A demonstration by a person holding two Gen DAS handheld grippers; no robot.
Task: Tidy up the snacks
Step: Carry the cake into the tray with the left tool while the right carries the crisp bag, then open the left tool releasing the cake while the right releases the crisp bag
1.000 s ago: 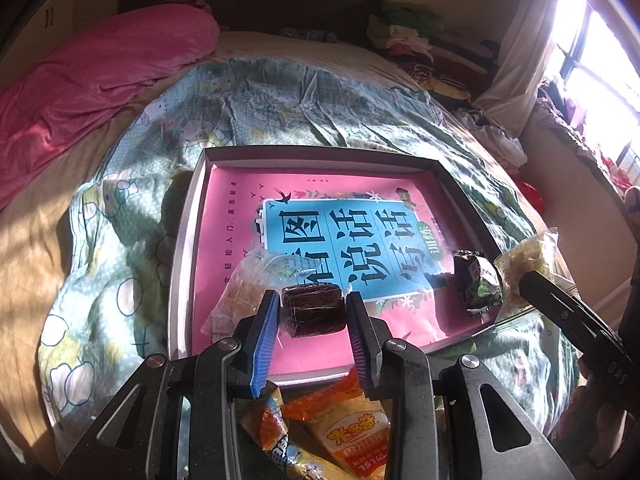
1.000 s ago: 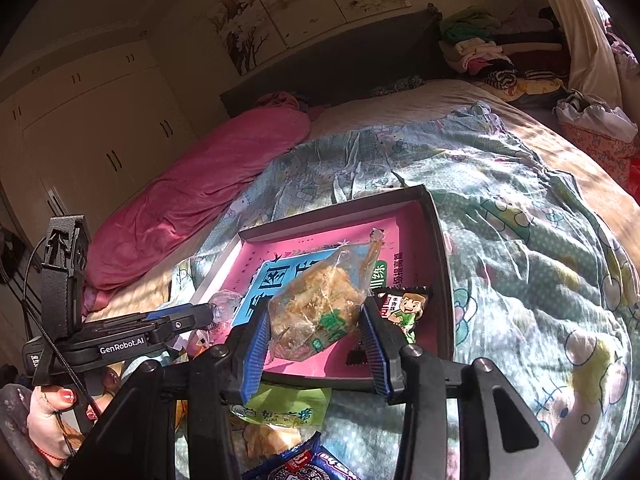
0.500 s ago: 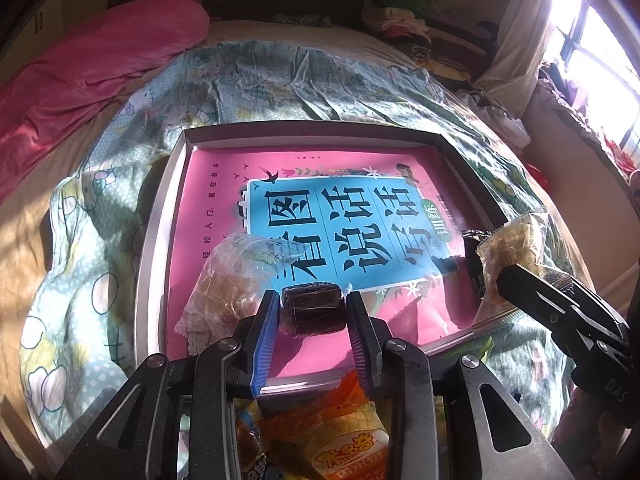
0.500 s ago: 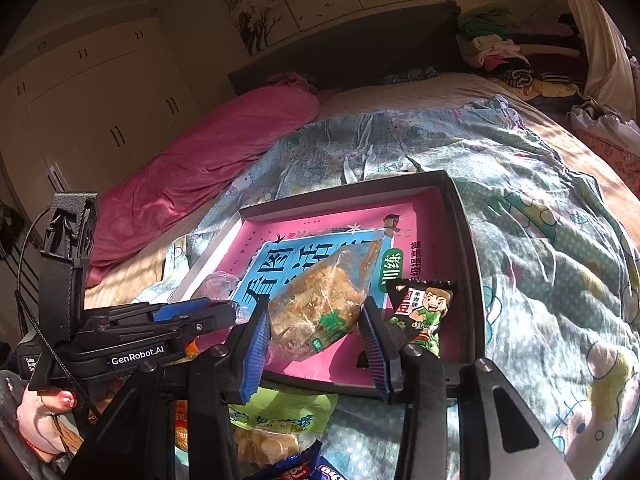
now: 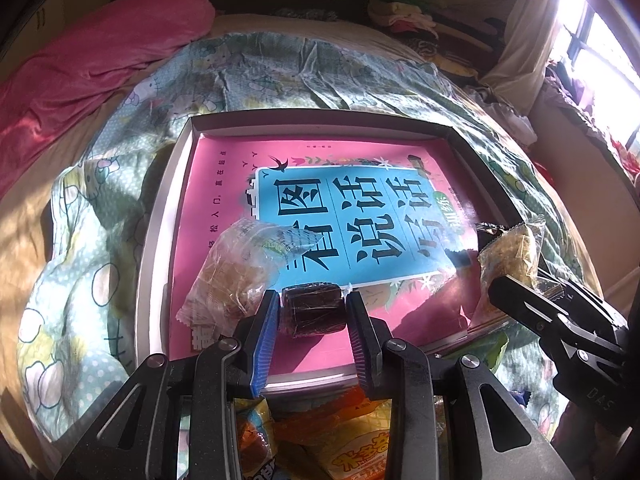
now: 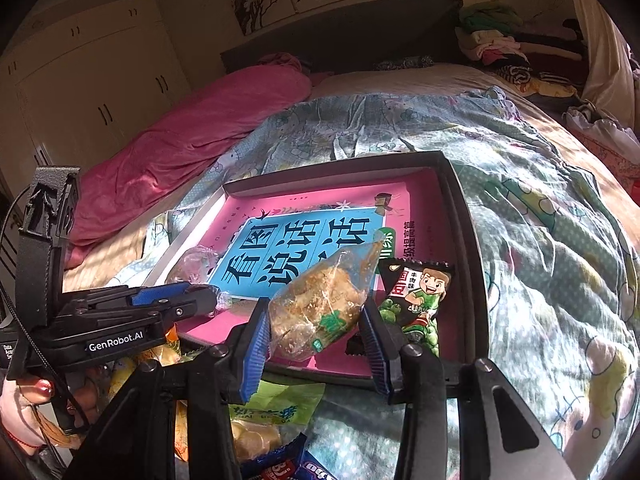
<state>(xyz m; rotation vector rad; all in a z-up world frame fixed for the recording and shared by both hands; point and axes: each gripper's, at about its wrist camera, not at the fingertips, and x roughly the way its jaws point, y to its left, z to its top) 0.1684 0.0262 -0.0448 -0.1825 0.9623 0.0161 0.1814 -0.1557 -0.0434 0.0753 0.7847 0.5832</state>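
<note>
tray (image 5: 160, 248), pink book (image 5: 224, 200), 2 snack packets inside

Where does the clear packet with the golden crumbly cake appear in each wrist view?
Left wrist view: clear packet with the golden crumbly cake at right edge, in the right claw.
Right wrist view: bottom centre, between the blue pads.
Shared landmark: pink book with blue title panel.
</note>
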